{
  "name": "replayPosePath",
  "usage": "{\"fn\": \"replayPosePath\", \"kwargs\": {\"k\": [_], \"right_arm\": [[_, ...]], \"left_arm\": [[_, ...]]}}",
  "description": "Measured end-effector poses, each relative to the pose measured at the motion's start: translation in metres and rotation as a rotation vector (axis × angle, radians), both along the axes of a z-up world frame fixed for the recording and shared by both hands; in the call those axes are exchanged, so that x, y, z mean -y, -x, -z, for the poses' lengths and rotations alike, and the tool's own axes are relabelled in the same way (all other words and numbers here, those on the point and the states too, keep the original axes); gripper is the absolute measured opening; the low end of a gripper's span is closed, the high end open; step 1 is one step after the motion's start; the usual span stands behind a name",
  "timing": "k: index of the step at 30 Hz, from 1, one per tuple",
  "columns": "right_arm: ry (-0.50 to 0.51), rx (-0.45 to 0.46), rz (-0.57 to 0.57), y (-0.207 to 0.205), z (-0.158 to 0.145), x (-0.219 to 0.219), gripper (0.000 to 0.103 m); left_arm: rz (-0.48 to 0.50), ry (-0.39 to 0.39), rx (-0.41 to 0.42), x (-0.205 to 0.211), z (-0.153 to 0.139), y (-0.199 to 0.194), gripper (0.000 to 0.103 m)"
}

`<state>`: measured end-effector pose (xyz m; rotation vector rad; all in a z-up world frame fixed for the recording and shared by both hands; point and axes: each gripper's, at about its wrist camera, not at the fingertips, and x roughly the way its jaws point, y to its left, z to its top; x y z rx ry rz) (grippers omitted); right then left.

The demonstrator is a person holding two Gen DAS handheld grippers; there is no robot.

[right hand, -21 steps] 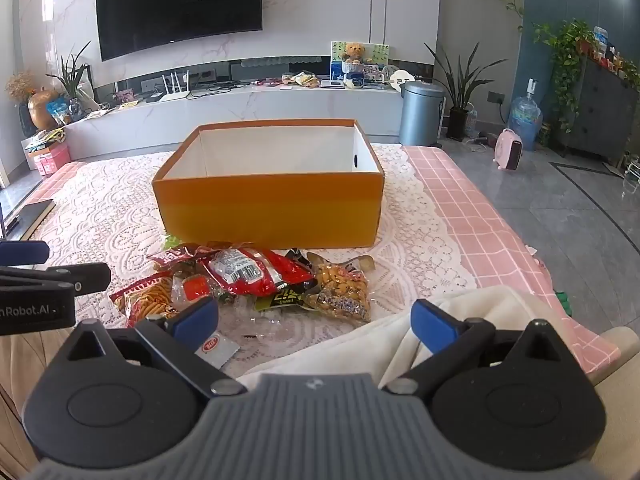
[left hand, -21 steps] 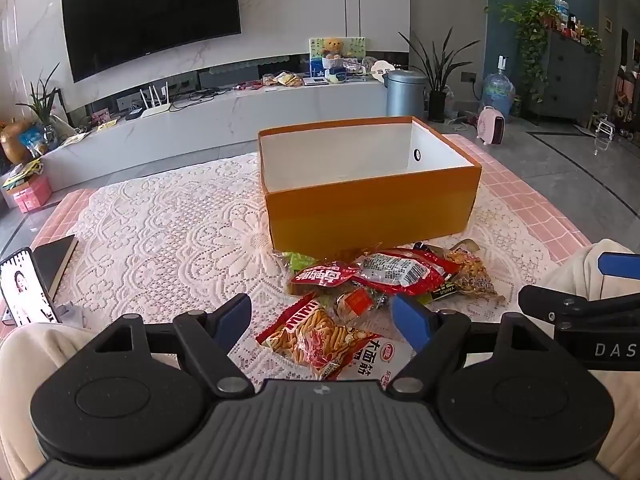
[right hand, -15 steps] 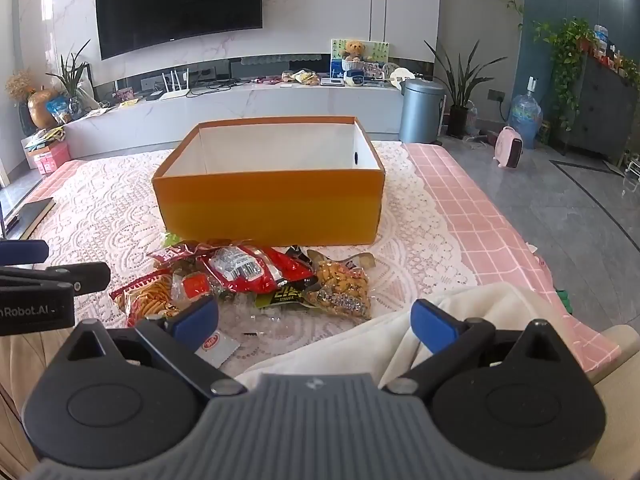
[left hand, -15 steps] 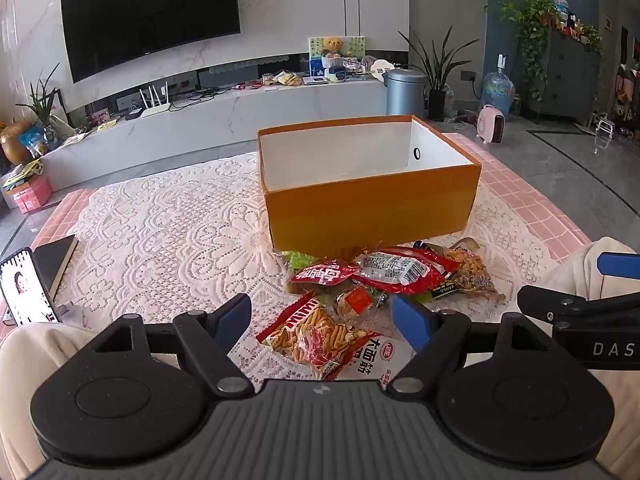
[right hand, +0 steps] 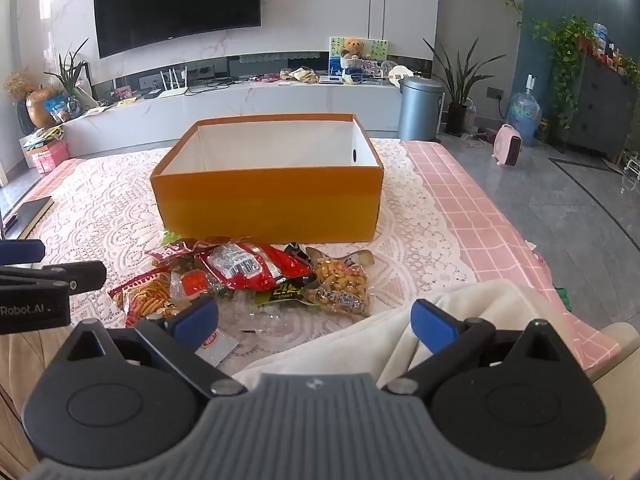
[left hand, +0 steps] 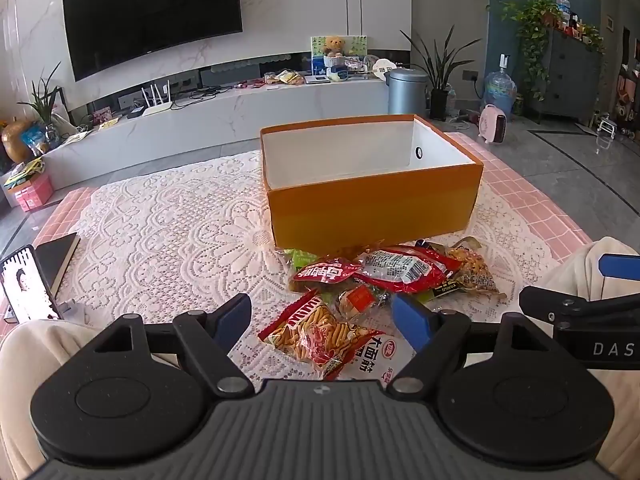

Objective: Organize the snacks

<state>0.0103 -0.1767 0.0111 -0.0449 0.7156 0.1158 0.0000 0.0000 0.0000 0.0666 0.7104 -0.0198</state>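
Observation:
An open orange box (left hand: 372, 204) with a white inside stands empty on the lace cloth; it also shows in the right wrist view (right hand: 268, 200). Several snack packets lie in a heap in front of it: a red packet (left hand: 404, 270), a packet of orange sticks (left hand: 320, 332) and a peanut packet (right hand: 340, 280). My left gripper (left hand: 322, 316) is open and empty, just above the orange-stick packet. My right gripper (right hand: 316, 322) is open and empty, near the heap's front edge, over a cream sleeve (right hand: 400, 340).
A phone (left hand: 28, 284) and a dark notebook (left hand: 58, 254) lie at the table's left edge. The pink checked tablecloth (right hand: 472, 208) runs to the right edge. A TV bench, a bin (right hand: 420, 108) and plants stand beyond the table.
Both grippers have barely shifted; the box sits slightly higher in the right wrist view. Nothing was taken hold of.

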Motion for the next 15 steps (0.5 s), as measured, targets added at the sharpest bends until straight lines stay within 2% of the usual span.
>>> {"fn": "replayPosePath", "kwargs": {"k": [15], "right_arm": [[0.0,-0.005,-0.001,-0.0006,-0.0001,0.0002,0.099]], "left_arm": [[0.001,0.001,-0.002,0.0001,0.0,0.0001,0.094]]}}
